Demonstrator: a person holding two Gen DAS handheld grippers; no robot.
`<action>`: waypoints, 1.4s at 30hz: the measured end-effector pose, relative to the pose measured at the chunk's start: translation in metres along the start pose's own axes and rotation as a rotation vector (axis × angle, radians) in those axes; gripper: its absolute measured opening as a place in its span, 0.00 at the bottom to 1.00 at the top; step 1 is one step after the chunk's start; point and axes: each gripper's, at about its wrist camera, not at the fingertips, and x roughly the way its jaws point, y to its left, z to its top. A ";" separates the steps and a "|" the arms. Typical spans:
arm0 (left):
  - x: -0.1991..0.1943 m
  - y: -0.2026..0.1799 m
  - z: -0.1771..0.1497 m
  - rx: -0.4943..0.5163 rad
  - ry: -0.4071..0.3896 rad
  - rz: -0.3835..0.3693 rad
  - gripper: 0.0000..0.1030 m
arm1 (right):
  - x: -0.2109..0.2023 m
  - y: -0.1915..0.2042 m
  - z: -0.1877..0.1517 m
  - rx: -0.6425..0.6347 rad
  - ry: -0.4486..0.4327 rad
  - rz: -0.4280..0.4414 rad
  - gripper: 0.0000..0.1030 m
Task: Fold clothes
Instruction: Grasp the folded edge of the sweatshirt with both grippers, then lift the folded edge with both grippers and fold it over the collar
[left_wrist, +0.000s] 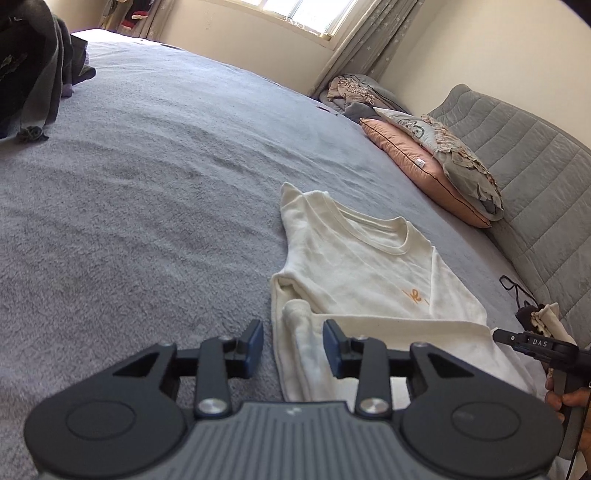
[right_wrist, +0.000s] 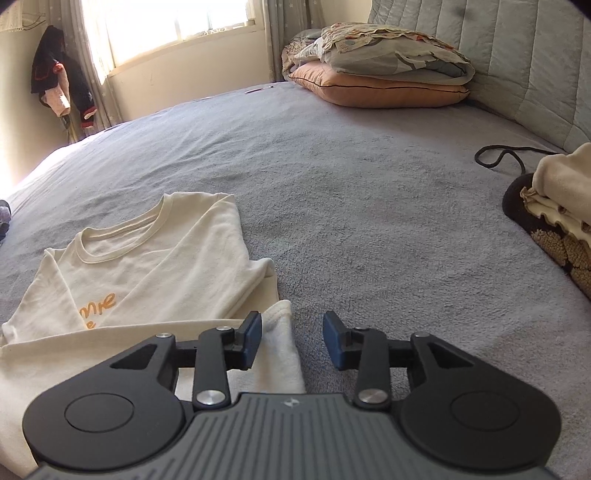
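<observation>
A cream sweatshirt (left_wrist: 362, 266) with orange lettering lies on the grey bed, its sleeves folded in and its bottom hem turned up over the chest. My left gripper (left_wrist: 293, 345) hovers open over the shirt's near left corner, pads apart with a rolled edge of cloth below the gap. In the right wrist view the same sweatshirt (right_wrist: 147, 258) lies at the left. My right gripper (right_wrist: 292, 341) stands open above its near right corner, nothing pressed between the pads. The right gripper (left_wrist: 517, 339) also shows at the right edge of the left wrist view, held by a hand.
The grey bedspread (left_wrist: 147, 184) stretches far to the left. Dark clothes (left_wrist: 33, 66) are piled at the far left corner. Pillows (right_wrist: 376, 85) and a padded headboard (right_wrist: 517, 55) stand at the back right. Folded cream and dark garments (right_wrist: 554, 214) lie at the right edge.
</observation>
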 end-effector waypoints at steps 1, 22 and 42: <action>0.000 -0.002 -0.001 0.013 -0.003 0.011 0.25 | 0.000 -0.001 0.000 0.002 -0.003 -0.002 0.39; 0.006 -0.054 0.017 0.399 -0.282 0.195 0.07 | -0.004 0.037 0.017 -0.133 -0.294 -0.095 0.07; 0.111 -0.040 0.095 0.381 -0.224 0.295 0.07 | 0.099 0.078 0.090 -0.249 -0.305 -0.172 0.06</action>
